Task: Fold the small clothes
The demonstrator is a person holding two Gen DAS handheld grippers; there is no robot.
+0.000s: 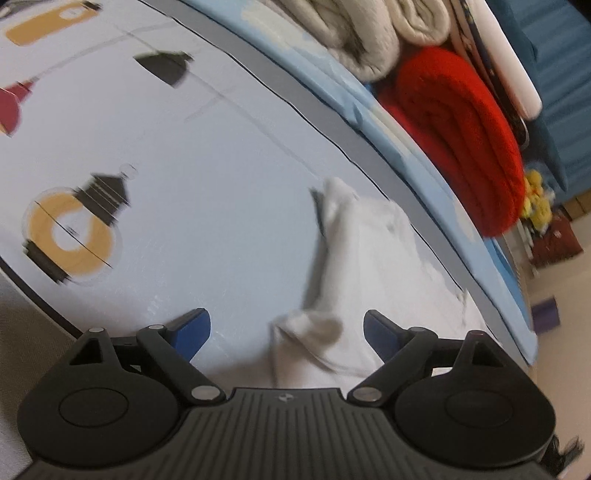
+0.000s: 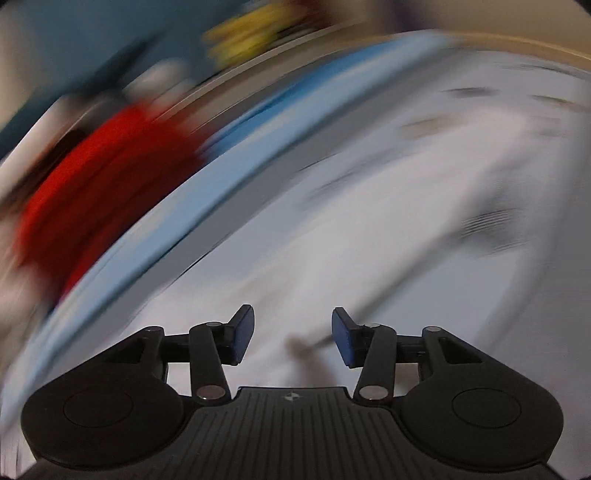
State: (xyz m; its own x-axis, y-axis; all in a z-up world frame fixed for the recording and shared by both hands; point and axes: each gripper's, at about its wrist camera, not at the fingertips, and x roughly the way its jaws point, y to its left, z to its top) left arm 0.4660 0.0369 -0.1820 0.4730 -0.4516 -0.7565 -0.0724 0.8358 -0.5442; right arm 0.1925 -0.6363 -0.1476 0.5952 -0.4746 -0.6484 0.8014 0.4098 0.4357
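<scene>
Hovering over the printed table [image 1: 207,177], the left gripper [image 1: 286,332] has its blue pads spread wide, with nothing pinched. A white garment [image 1: 354,258] lies just ahead of it, running from the near edge toward the far right, one end bunched up between the open fingers but not pressed by them. It looks roughly doubled over rather than neatly squared, so I would judge the fold as unfinished and the wide spread as readiness to take a fresh hold.

The right gripper [image 2: 292,338] stands partly open and empty. Its view is badly smeared by motion, so I can only guess that the pale streak below and to its right is the same cloth.

Along the far side, a red blanket [image 1: 461,140] and cream rolled ones [image 1: 369,33] sit stacked on a blue board [image 1: 332,85], well apart from the garment, leaving the table free for folding.
</scene>
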